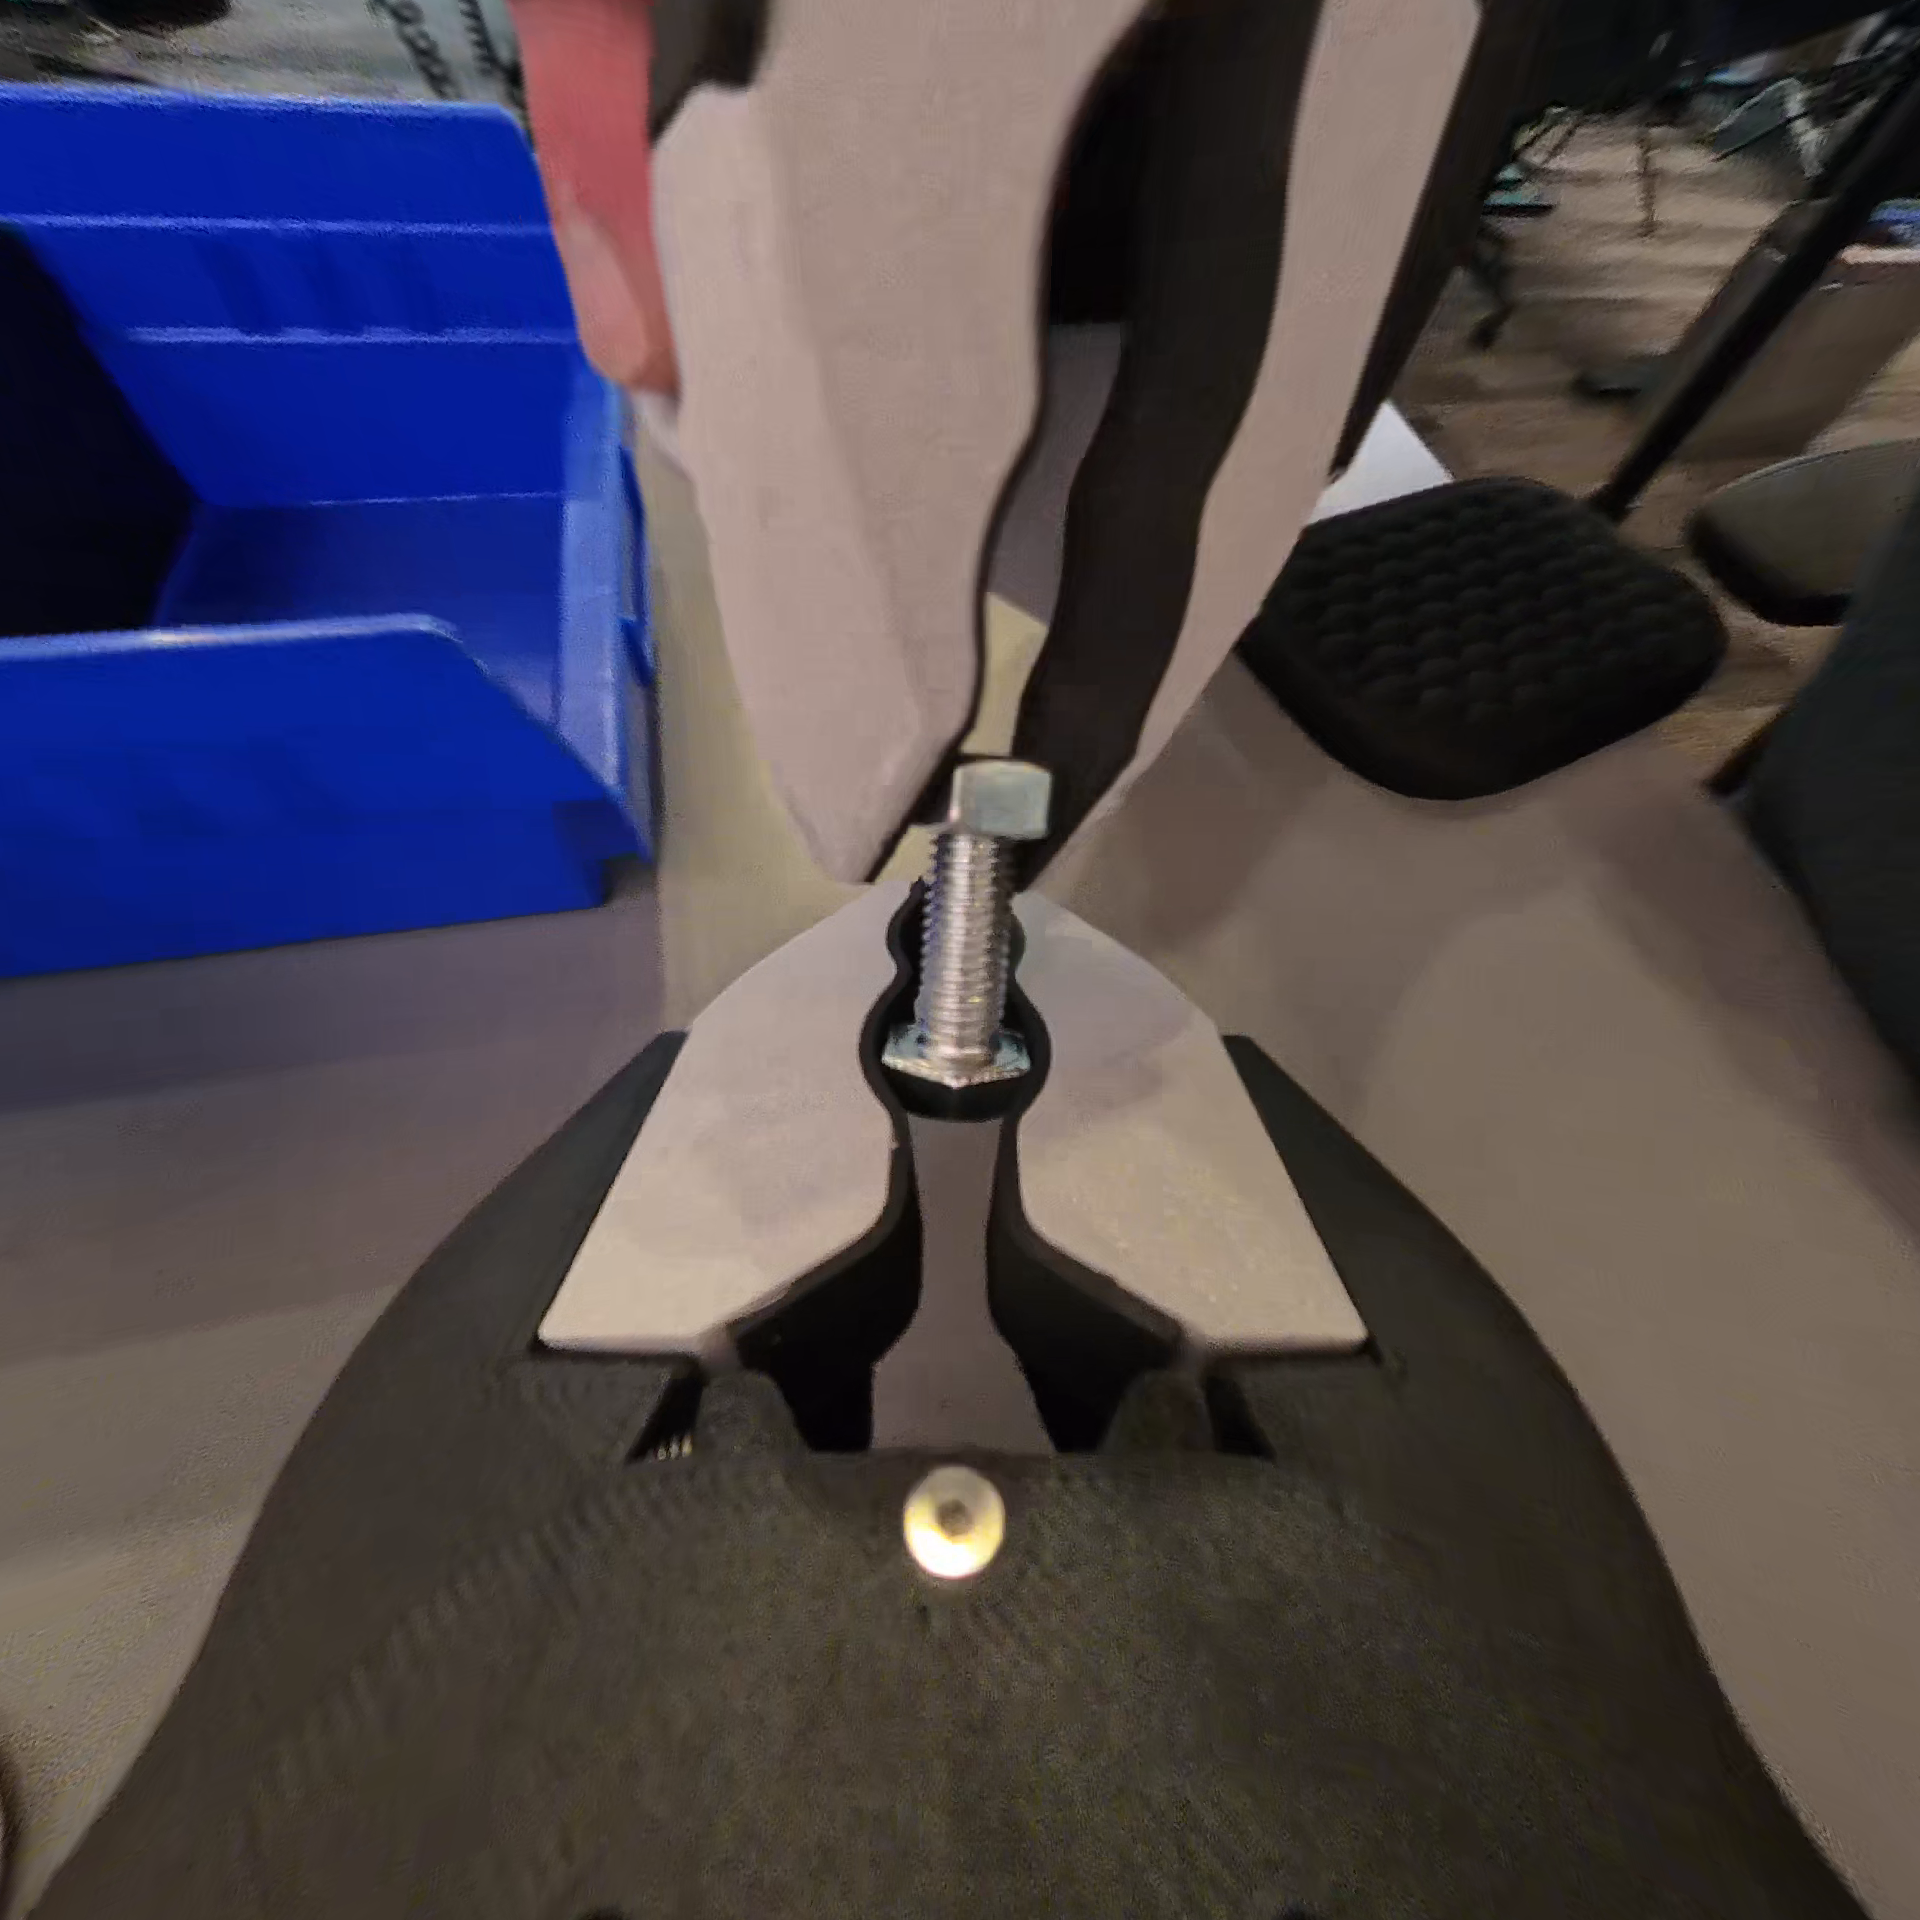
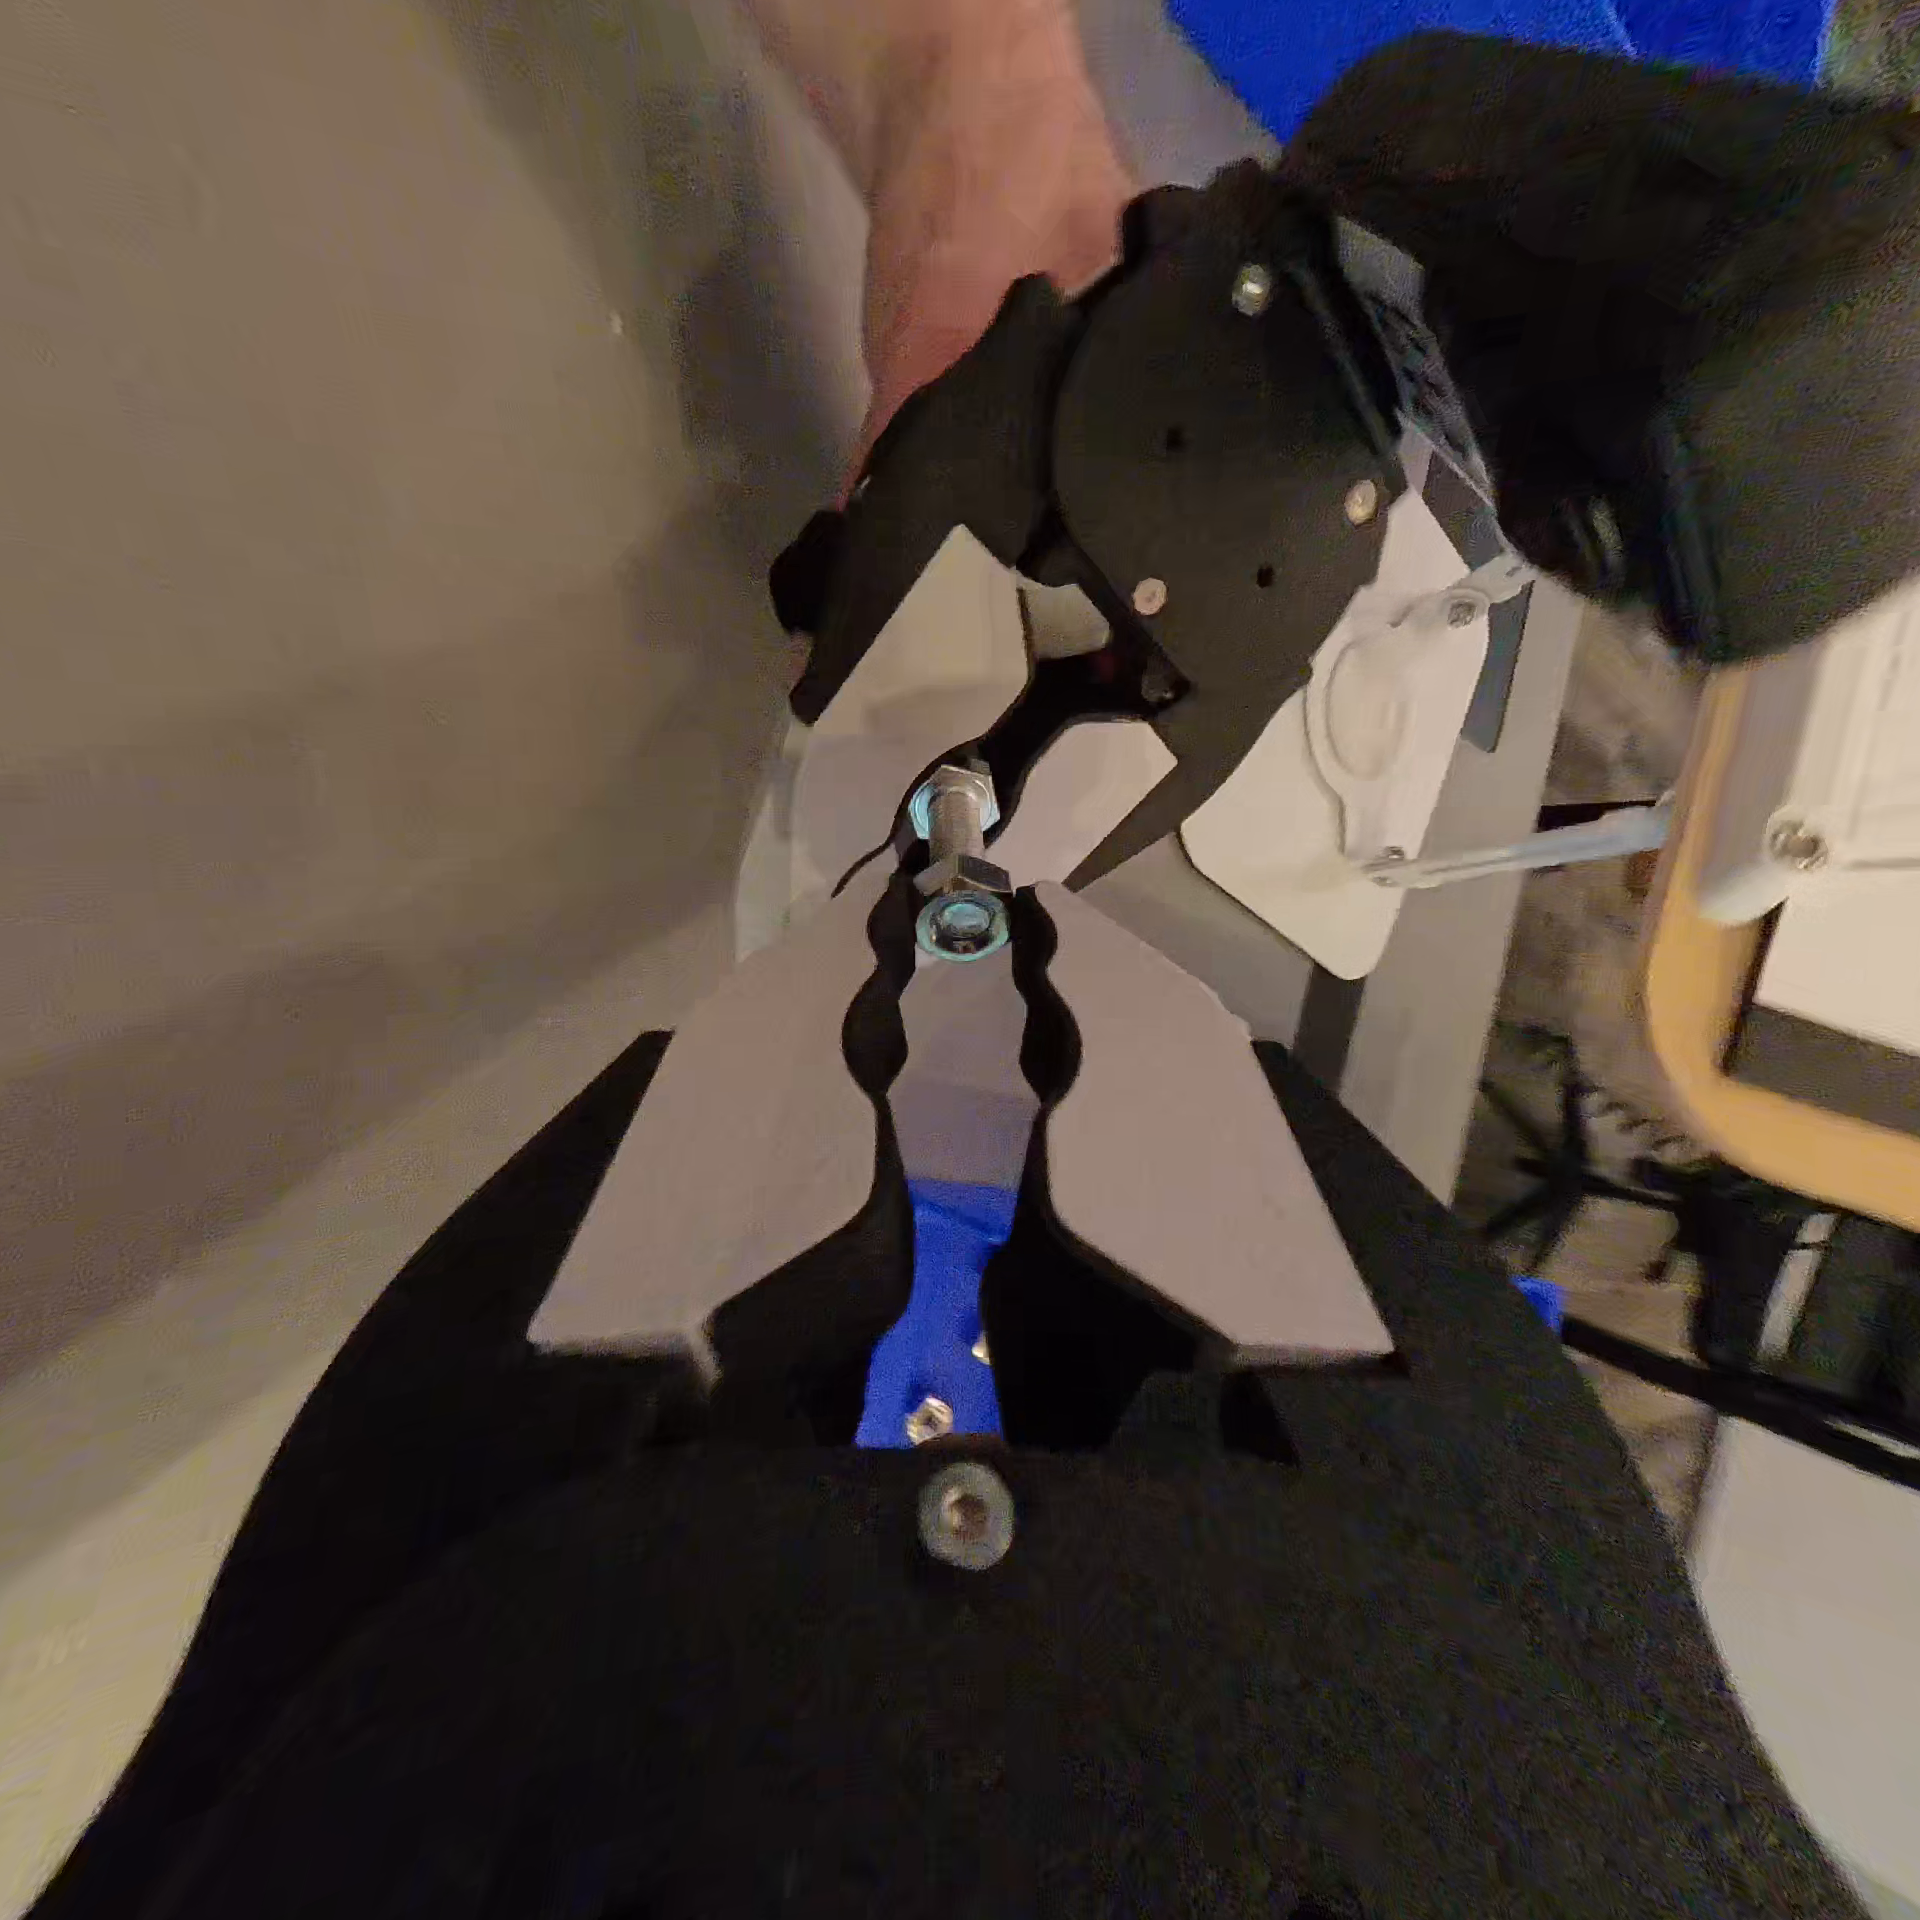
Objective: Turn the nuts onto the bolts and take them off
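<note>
Held in mid-air at the centre of both views, above the pale table (image 1: pixel 312 1195): a small bright steel bolt (image 1: pixel 961 956) with a hex nut (image 1: pixel 954 1062) far down its thread. Nut clamped by the left gripper (image 1: pixel 951 904), seated in the rounded notch between the grey pads. Bolt's hex head (image 1: pixel 1000 800) pinched by the right gripper (image 2: pixel 966 914), which reaches in from the top middle of the left wrist view, fingers drawn together on it. Judged light, rigid and hard to damage, but smooth and prone to slip or spin in the pads. Best gripped across the hex flats of head and nut, not on the thread, where a round shaft would roll. Best turned with both tools on one axis, since a tilted nut would probably bind. Little spare room between the two sets of fingertips, nearly touching along the shaft. Blue bin (image 1: pixel 312 727) close by at the left of the left wrist view, with a loose nut (image 2: pixel 928 1418) lying in it at lower centre of the right wrist view. Table edge at upper right, a black chair seat (image 1: pixel 1475 644) beyond it: a likely escape for a dropped nut.
</note>
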{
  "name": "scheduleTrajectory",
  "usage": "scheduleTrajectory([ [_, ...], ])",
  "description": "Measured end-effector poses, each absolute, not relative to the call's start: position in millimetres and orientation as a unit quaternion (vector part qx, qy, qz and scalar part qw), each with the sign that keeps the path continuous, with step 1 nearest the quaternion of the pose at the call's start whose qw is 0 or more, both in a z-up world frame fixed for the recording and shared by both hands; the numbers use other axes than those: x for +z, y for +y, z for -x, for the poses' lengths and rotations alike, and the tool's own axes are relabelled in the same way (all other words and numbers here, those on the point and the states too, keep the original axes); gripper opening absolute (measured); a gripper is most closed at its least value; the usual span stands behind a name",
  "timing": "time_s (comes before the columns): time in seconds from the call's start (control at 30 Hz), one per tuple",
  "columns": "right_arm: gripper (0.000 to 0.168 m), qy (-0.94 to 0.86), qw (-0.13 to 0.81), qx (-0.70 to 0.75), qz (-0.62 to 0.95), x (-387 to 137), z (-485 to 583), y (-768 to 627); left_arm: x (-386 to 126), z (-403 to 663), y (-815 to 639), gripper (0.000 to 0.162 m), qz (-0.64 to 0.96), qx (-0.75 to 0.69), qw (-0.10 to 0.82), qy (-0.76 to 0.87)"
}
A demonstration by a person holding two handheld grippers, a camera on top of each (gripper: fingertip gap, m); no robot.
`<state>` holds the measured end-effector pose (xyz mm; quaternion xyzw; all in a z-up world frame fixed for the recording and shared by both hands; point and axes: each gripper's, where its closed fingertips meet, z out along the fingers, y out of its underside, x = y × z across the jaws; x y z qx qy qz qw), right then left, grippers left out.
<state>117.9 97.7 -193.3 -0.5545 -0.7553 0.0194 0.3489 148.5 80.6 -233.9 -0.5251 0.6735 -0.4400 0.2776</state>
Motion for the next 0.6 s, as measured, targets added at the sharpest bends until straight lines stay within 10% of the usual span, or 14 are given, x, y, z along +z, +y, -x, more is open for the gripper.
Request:
scheduleTrajectory([
  [0.27,0.04,-0.714,0.342,0.004,0.61,-199,-124,115,-241,-147,97,0.009,0.547,-0.409,0.299,0.667],
  [0.6,0.019,-0.509,0.312,0.272,0.754,-200,-122,110,-243,-152,117,0.01,0.562,-0.301,0.378,0.671],
])
